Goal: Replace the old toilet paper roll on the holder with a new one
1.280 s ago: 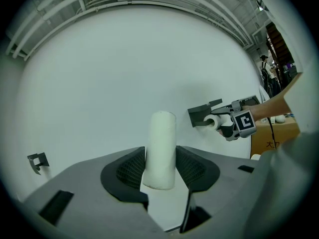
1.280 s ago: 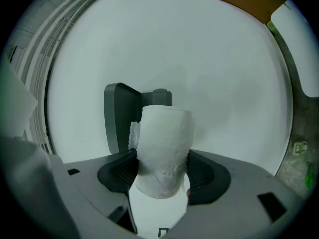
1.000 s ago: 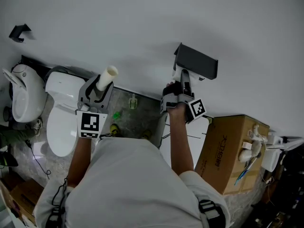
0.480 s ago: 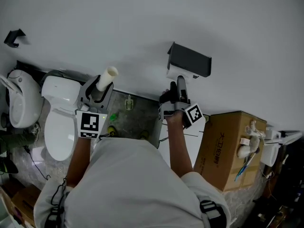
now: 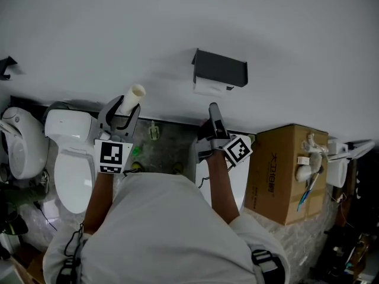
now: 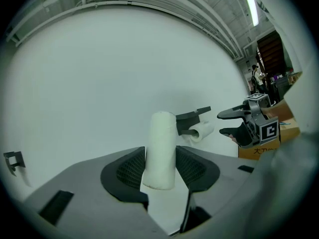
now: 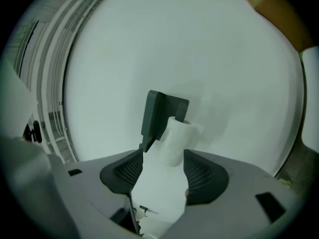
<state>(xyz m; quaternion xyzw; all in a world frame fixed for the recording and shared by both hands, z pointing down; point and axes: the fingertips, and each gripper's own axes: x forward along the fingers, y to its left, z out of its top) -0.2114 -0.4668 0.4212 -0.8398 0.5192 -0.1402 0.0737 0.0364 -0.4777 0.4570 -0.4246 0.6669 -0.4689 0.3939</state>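
My left gripper (image 5: pixel 125 112) is shut on a slim cream-white roll (image 5: pixel 133 96), which stands upright between the pads (image 6: pixel 160 143). A black holder (image 5: pixel 220 68) on the white wall carries a fuller white roll (image 5: pixel 208 87). My right gripper (image 5: pixel 213 112) is turned on its side a short way in front of that roll and does not touch it. Its jaws have just been closing and still stand apart, with nothing between them. In the right gripper view the holder (image 7: pixel 157 113) and its roll (image 7: pixel 179 136) lie straight ahead, beyond the fingertips. The left gripper view shows the holder (image 6: pixel 192 117) and the right gripper (image 6: pixel 234 123).
A white toilet (image 5: pixel 74 152) stands below my left arm, with another white fixture (image 5: pixel 18 147) further left. A brown cardboard box (image 5: pixel 284 170) with white items on top stands to the right of my right arm. A small black bracket (image 5: pixel 6 67) is on the wall far left.
My right gripper has drawn back from the holder, where it was at the roll, and rolled onto its side. The left gripper still holds the slim roll.
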